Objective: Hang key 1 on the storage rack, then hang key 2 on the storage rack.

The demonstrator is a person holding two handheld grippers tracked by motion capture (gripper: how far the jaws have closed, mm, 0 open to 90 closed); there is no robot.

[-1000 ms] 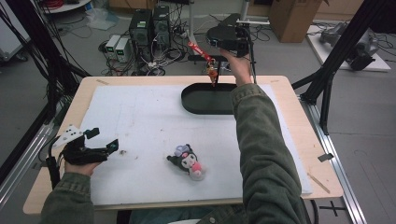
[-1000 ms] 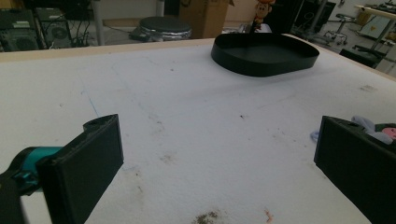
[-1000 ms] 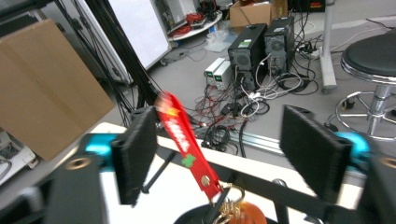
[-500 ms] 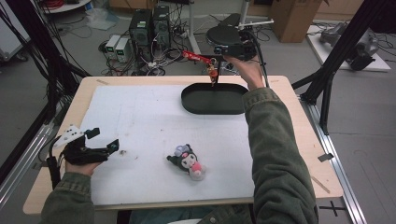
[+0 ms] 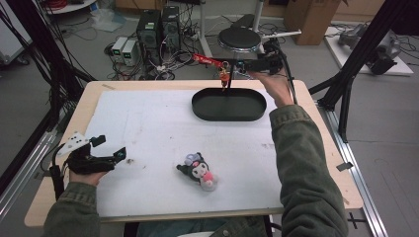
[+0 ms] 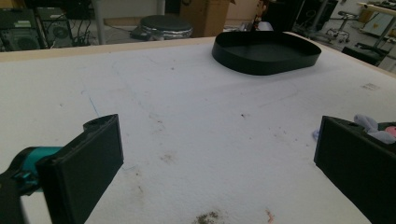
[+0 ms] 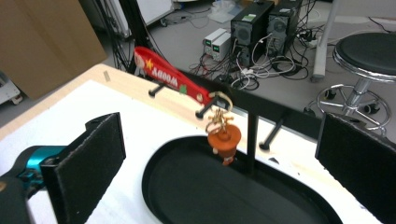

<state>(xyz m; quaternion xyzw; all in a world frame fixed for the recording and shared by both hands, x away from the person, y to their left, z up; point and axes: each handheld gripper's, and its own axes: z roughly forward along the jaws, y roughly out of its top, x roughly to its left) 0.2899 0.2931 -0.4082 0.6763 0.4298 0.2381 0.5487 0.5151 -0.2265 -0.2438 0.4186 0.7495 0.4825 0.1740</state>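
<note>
From above we see the black oval tray (image 5: 228, 105) at the far side of the table, and we take it as our landmark. Over its far rim a black stand (image 5: 230, 86) rises from inside the tray, and on its pegs hangs the red keychain strap (image 5: 208, 60) with a small orange figure (image 5: 224, 75) dangling below.

The right gripper view gives us what the high view cannot: white letters on the strap (image 7: 169, 79) read "WOODY", with a yellow star beside them, and the orange figure (image 7: 224, 137) hangs just above the tray floor (image 7: 196, 186).

The right gripper (image 5: 254, 64), just beyond the tray's far rim, has just been opening its jaws; they stand wide apart with nothing between them, clear of the strap.

Well nearer than the tray, the left gripper (image 5: 111, 148) rests at the table's near left, jaws wide and empty. A plush toy (image 5: 199, 170) lies on the white mat, nearer than the tray.
</note>
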